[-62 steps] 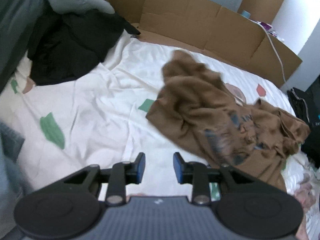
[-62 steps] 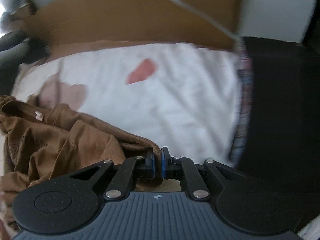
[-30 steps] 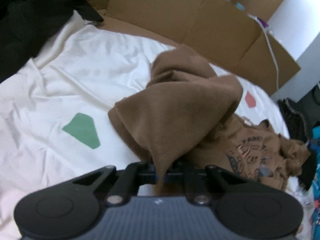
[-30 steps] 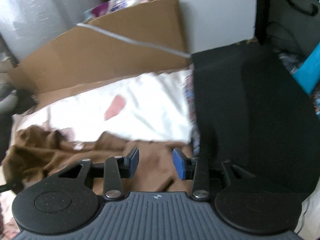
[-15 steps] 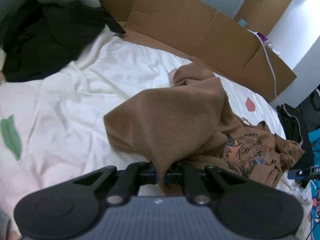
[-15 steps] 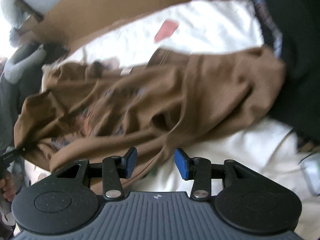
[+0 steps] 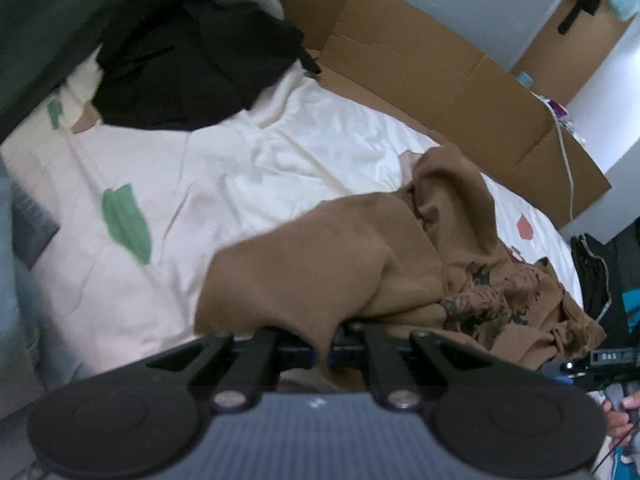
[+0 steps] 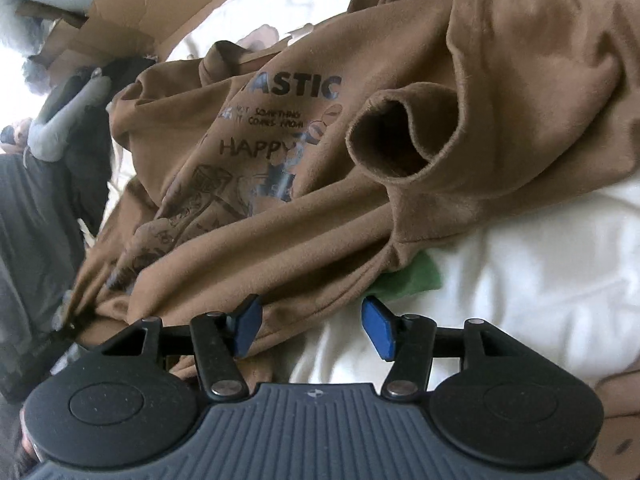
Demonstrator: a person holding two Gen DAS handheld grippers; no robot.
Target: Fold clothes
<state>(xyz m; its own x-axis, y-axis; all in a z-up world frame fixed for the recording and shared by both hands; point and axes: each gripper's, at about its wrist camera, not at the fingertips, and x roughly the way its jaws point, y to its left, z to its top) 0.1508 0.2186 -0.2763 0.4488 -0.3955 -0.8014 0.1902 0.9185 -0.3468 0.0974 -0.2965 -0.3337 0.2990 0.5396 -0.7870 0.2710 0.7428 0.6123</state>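
Sweatshirt pinched, left tongs | right view: print, cuff

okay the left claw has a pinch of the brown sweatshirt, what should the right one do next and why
Probably ease the right claw, whose jaws have just been opening, onto the brown sweatshirt hem below it and close. The left claw already pinches cloth, the right pads touch nothing, and the shirt lies crumpled on the white sheet, so a second grip would spread it.

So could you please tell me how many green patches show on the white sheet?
3 across both views: a large one and a small one in the left view, one peeking from under the brown sweatshirt. More may be hidden.
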